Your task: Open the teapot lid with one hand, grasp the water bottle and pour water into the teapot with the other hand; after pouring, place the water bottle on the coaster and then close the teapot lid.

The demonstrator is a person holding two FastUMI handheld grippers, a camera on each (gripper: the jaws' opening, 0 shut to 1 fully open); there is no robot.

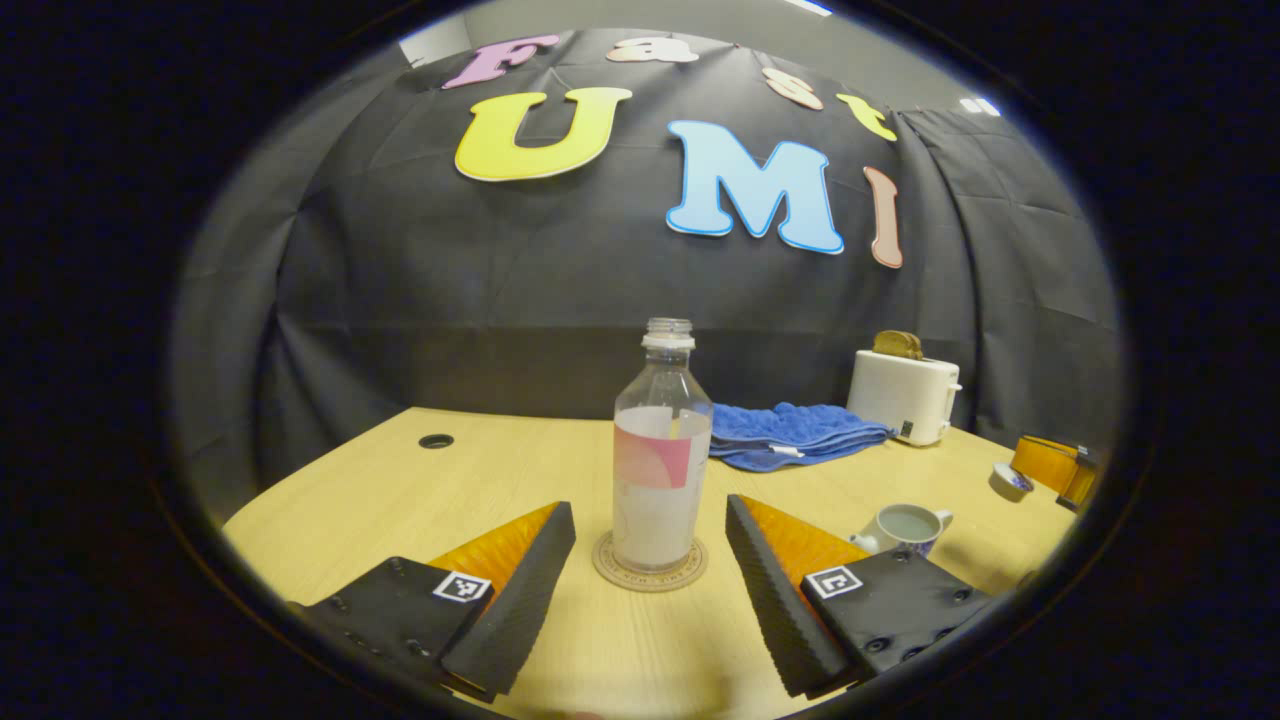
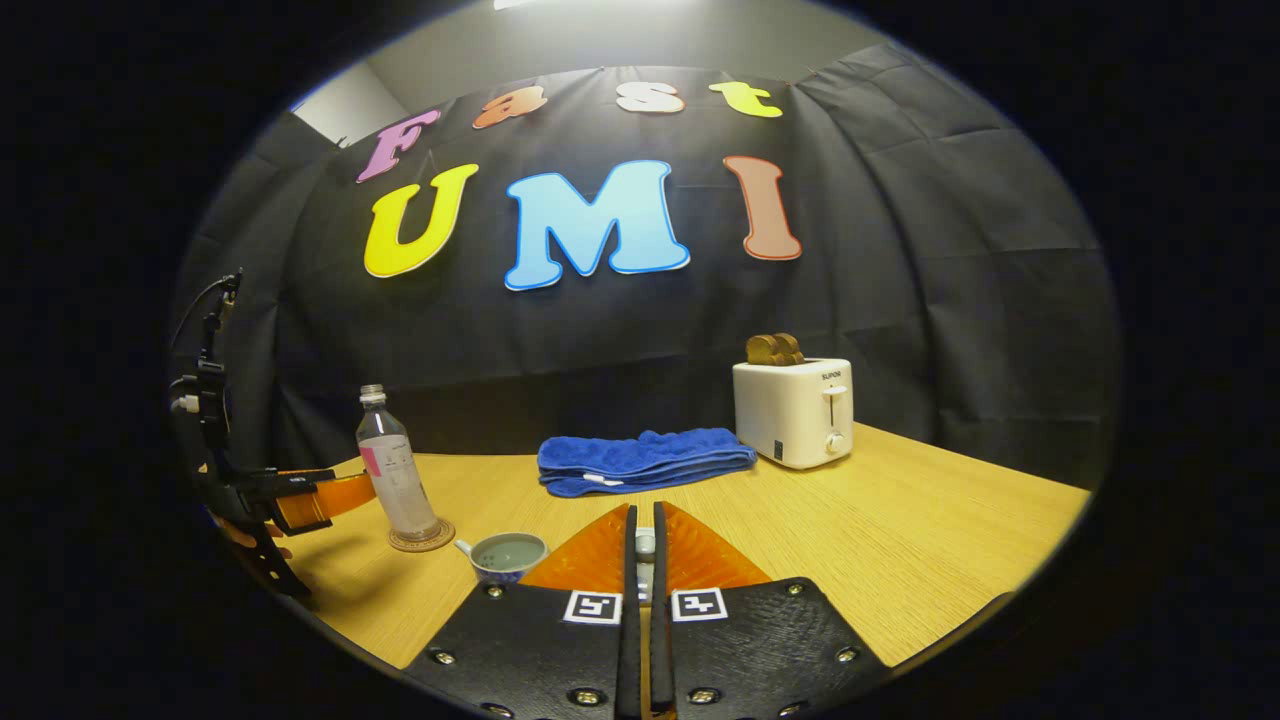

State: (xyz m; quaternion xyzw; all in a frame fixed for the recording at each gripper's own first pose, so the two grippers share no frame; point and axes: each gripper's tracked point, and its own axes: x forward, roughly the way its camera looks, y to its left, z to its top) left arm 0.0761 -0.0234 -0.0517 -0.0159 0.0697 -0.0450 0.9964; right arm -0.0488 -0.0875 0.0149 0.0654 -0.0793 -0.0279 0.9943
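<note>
1. Your clear plastic water bottle (image 1: 660,455) has a pink-and-white label and a see-through neck with no cap.
2. The round cork coaster (image 1: 650,577) is pale tan with dark lettering round its rim.
3. The small white ceramic teapot (image 1: 905,526) has a bluish pattern on its side, greyish water inside.
4. The light wood-grain table (image 2: 900,520) is a warm yellow.
5. The folded terry towel (image 2: 640,458) is bright blue.
6. The boxy toaster (image 2: 795,410) is cream, with brown toast (image 2: 774,348).
7. The tape rolls (image 1: 1050,462) look amber.

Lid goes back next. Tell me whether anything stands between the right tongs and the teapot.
Nothing visible does: the open teapot sits close beside the right tongs, to their left. The water bottle stands farther left.
</note>
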